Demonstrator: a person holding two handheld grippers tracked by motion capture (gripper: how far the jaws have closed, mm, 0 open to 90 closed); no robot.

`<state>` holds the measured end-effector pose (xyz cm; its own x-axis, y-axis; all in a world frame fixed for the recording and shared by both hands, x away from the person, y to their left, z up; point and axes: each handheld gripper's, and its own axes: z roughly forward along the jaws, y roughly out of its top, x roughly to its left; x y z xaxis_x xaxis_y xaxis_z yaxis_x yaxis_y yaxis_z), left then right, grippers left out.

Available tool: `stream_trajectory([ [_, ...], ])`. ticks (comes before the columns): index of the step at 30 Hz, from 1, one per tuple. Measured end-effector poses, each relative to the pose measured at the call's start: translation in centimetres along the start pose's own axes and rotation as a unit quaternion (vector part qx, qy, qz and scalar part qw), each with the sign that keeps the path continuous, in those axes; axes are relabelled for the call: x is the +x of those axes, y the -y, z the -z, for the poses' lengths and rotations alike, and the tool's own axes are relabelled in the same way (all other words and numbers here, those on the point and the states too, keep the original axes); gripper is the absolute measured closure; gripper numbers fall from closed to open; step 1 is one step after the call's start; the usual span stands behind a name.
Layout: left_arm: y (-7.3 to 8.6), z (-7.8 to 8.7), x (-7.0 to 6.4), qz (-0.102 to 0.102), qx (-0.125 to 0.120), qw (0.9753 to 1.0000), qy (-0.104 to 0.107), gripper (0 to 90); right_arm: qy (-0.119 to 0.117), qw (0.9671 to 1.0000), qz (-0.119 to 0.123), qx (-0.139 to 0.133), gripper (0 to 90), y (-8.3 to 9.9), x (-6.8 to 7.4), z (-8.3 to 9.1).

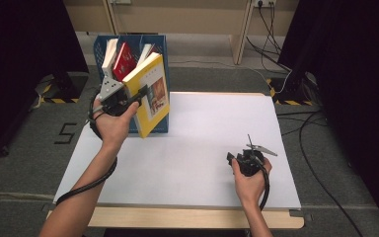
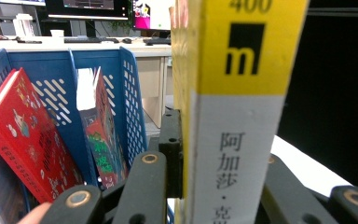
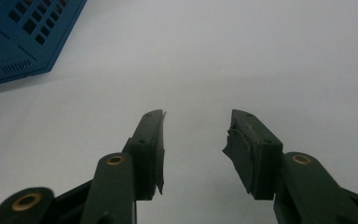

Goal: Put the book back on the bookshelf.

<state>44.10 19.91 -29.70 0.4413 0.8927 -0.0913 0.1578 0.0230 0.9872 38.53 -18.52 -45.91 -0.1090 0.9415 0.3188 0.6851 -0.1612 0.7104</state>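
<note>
Left tongs (image 1: 140, 93) clenched on the yellow-and-white book (image 1: 153, 94), held tilted before the blue file rack (image 1: 155, 42) at the surface's (image 1: 217, 128) far-left corner, right tongs (image 3: 196, 149) released, empty, near the front-right edge.

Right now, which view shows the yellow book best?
The high view: it shows the whole yellow book, tilted, held by the left gripper in front of the blue rack. The left gripper view shows its spine close up between the jaws. The right gripper view looks at the table and a rack corner.
</note>
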Motion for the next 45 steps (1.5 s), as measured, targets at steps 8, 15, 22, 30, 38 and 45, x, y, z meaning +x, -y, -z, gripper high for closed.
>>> stream_trajectory([
  [8, -0.3, -0.9, 0.5, 0.001, 0.001, 0.9999, -0.012, 75.0, 0.0, 1.0, 0.0, -0.001, 55.9, 0.0, 0.0, 0.0],
  [15, -0.5, -1.6, 0.9, 0.0, 0.001, 0.9998, -0.022, 75.0, -0.001, 1.0, 0.0, -0.003, 55.9, 0.1, 0.0, 0.0],
  [22, -0.6, -2.4, 1.2, -0.002, -0.001, 0.9994, -0.035, 75.0, 0.0, 1.0, 0.007, -0.001, 55.9, 0.1, 0.0, -0.1],
  [30, -0.8, -3.1, 1.5, -0.003, -0.002, 0.9989, -0.047, 75.0, -0.003, 1.0, -0.002, -0.001, 55.9, 0.1, 0.1, 0.0],
  [38, -1.0, -4.1, 1.7, -0.001, -0.001, 0.9984, -0.057, 75.0, -0.003, 1.0, -0.002, -0.001, 55.9, 0.0, 0.1, 0.1],
  [45, -1.1, -4.9, 1.9, -0.001, -0.005, 0.9976, -0.069, 75.0, -0.002, 1.0, 0.001, -0.003, 55.9, 0.1, 0.0, 0.0],
])
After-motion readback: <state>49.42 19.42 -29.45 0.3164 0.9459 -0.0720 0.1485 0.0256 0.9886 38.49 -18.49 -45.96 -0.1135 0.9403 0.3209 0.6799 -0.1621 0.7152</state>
